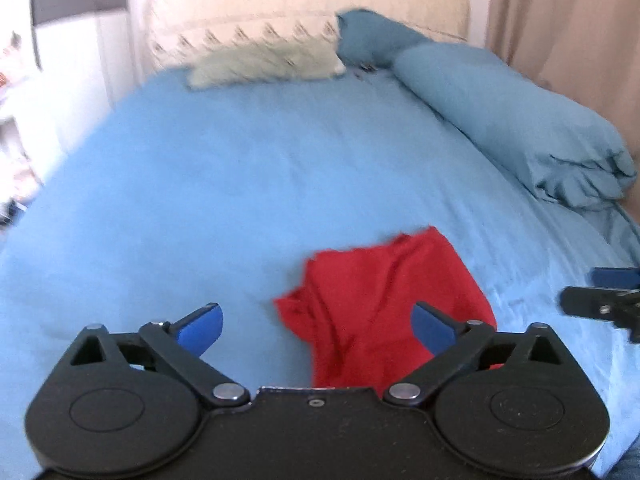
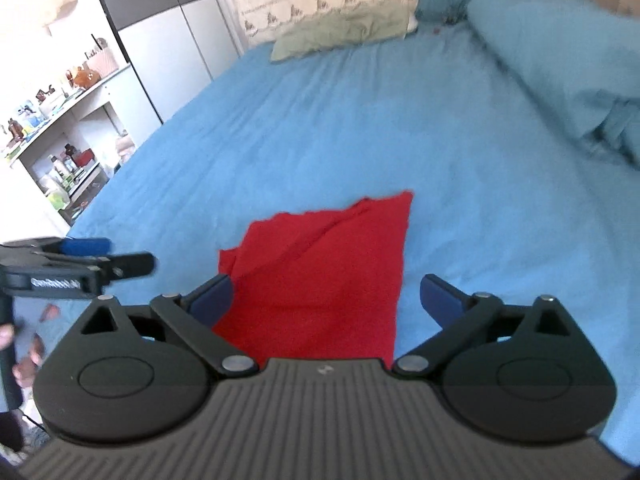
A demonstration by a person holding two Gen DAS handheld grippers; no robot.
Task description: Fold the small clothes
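Observation:
A small red garment (image 1: 384,300) lies folded and a little rumpled on the blue bed sheet (image 1: 200,208). My left gripper (image 1: 318,330) hovers above its near left part, jaws wide open, nothing between the blue pads. In the right wrist view the red garment (image 2: 324,276) lies as a rough rectangle below my right gripper (image 2: 326,300), which is also wide open and holds nothing. The right gripper (image 1: 600,292) shows at the right edge of the left wrist view. The left gripper (image 2: 86,254) shows at the left edge of the right wrist view.
A rolled blue duvet (image 1: 520,120) lies along the bed's right side. A green pillow (image 1: 264,64) and a blue pillow (image 1: 372,36) sit at the headboard. White shelves with small items (image 2: 60,128) and a wardrobe (image 2: 160,32) stand left of the bed.

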